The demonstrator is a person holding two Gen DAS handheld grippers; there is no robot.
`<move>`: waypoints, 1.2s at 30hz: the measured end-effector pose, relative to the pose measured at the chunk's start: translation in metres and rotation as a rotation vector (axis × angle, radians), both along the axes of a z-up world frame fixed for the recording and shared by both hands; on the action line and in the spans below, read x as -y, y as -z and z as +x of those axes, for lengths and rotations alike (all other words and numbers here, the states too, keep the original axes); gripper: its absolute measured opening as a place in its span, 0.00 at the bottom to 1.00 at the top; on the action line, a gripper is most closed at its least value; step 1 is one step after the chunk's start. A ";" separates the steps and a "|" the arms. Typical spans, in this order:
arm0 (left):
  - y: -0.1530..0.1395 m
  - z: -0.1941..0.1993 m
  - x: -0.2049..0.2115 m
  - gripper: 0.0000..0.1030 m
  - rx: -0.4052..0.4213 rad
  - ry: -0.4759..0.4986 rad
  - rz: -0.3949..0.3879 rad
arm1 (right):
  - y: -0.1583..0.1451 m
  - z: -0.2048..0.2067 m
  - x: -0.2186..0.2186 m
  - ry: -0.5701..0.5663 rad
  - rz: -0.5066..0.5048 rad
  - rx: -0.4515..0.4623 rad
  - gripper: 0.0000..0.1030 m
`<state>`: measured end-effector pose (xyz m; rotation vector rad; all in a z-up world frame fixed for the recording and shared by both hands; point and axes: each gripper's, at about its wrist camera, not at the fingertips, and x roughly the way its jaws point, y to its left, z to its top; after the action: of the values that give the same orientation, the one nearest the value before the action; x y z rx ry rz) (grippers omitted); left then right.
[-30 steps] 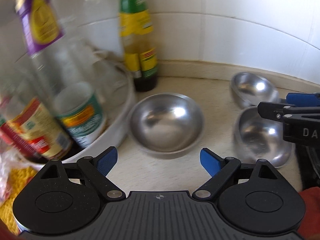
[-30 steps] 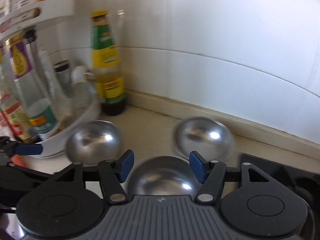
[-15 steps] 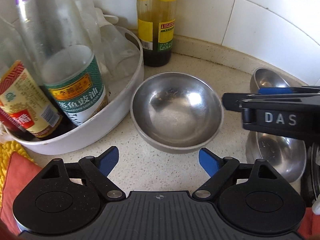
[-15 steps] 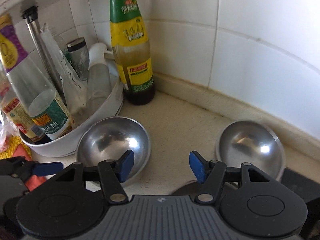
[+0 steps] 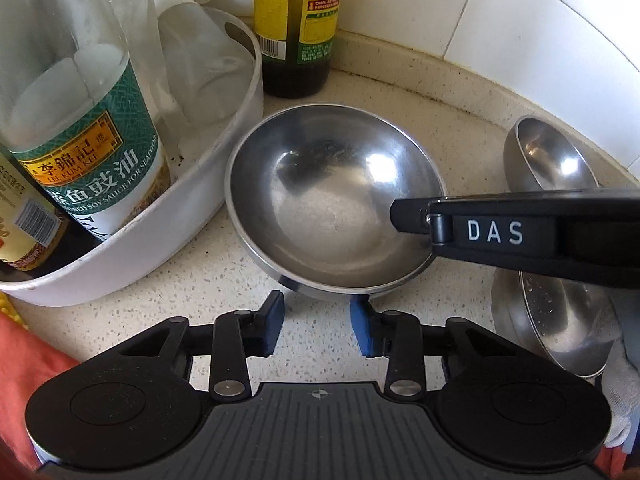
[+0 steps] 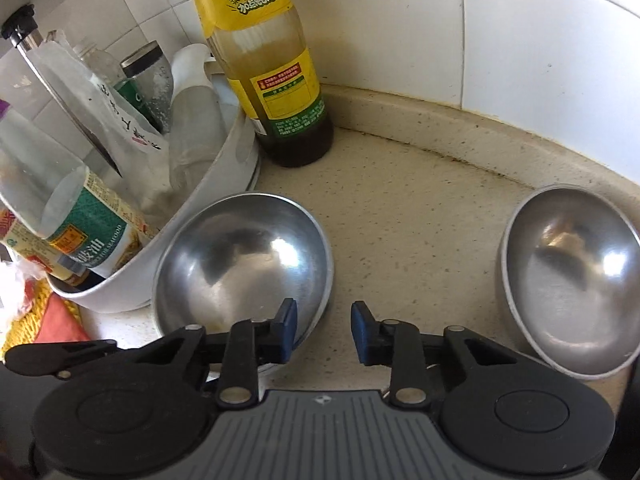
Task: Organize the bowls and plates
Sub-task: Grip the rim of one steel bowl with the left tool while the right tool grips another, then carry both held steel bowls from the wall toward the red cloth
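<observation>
A steel bowl (image 5: 332, 196) sits on the speckled counter beside the white tub; it also shows in the right wrist view (image 6: 244, 260). My left gripper (image 5: 318, 328) is open, half closed, just short of the bowl's near rim. My right gripper (image 6: 323, 330) is open with its left pad over the bowl's right rim; its finger (image 5: 412, 216) reaches over the bowl from the right. A second steel bowl (image 6: 568, 272) sits at the right, also in the left wrist view (image 5: 548, 152). A third bowl (image 5: 556, 320) lies under the right gripper.
A white tub (image 5: 192, 200) holds sauce bottles, among them a soy sauce bottle (image 5: 88, 168), and clear cups. A yellow-labelled bottle (image 6: 264, 60) stands in the tiled corner. Orange and yellow cloth (image 6: 52, 316) lies at the left. A dark stove edge is at far right.
Both grippers moved forward and down toward the left bowl. Both jaws narrowed. The right gripper's finger now reaches over the bowl's right side.
</observation>
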<state>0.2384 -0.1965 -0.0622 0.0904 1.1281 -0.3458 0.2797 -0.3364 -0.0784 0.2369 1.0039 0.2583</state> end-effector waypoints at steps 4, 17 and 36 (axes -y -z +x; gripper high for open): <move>0.000 0.001 0.000 0.33 -0.004 0.017 -0.030 | 0.000 -0.001 -0.002 -0.001 0.008 0.004 0.26; -0.046 -0.023 -0.038 0.59 0.068 -0.055 -0.207 | -0.003 0.000 0.002 0.002 0.002 0.010 0.24; -0.020 0.013 -0.014 0.48 0.052 -0.106 -0.118 | -0.002 0.002 0.005 0.003 0.076 0.008 0.25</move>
<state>0.2515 -0.1829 -0.0426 -0.0635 1.0542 -0.3132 0.2818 -0.3416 -0.0764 0.3060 0.9864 0.2948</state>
